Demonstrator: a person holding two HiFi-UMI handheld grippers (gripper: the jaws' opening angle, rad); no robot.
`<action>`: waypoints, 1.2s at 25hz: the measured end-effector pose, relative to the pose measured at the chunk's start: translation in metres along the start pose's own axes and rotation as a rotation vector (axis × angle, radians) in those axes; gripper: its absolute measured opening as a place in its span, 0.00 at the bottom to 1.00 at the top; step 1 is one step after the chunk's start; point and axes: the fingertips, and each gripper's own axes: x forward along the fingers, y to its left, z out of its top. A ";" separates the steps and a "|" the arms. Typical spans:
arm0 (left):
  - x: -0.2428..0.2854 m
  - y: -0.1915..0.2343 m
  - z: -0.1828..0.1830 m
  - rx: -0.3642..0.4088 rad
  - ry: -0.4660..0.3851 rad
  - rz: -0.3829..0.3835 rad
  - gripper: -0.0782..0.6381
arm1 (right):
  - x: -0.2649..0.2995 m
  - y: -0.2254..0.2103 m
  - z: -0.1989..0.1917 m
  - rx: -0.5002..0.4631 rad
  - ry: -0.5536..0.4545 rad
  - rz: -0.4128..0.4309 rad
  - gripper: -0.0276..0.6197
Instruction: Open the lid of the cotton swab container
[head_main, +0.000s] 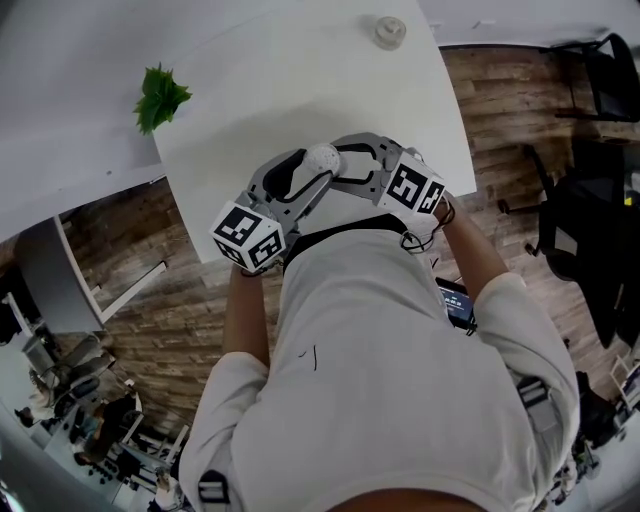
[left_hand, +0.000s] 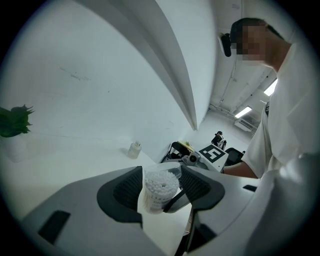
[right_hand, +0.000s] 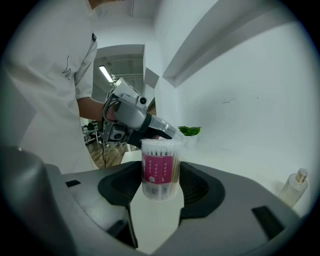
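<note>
Right tool (right_hand: 160, 189) on swab container (right_hand: 160, 167)

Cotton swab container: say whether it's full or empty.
Full: the cotton swab container shows densely packed white swab heads at its top.

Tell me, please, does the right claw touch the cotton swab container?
Touching. The right gripper view shows both pads of the right claw pressed against the sides of the cotton swab container, no gap visible.

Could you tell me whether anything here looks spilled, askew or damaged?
Nothing stands out: the cotton swab container sits squarely between the right gripper's jaws, its swabs inside, and nothing is spilled on the white table.
</note>
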 end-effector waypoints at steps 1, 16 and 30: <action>-0.002 0.001 0.004 0.000 -0.009 0.011 0.47 | 0.001 0.002 0.000 0.003 0.001 0.006 0.40; -0.005 0.057 0.030 -0.092 -0.002 0.106 0.42 | 0.034 0.015 0.018 -0.003 -0.024 0.049 0.40; -0.031 0.091 0.029 -0.126 -0.009 0.142 0.48 | 0.044 -0.048 0.014 0.125 -0.019 -0.185 0.40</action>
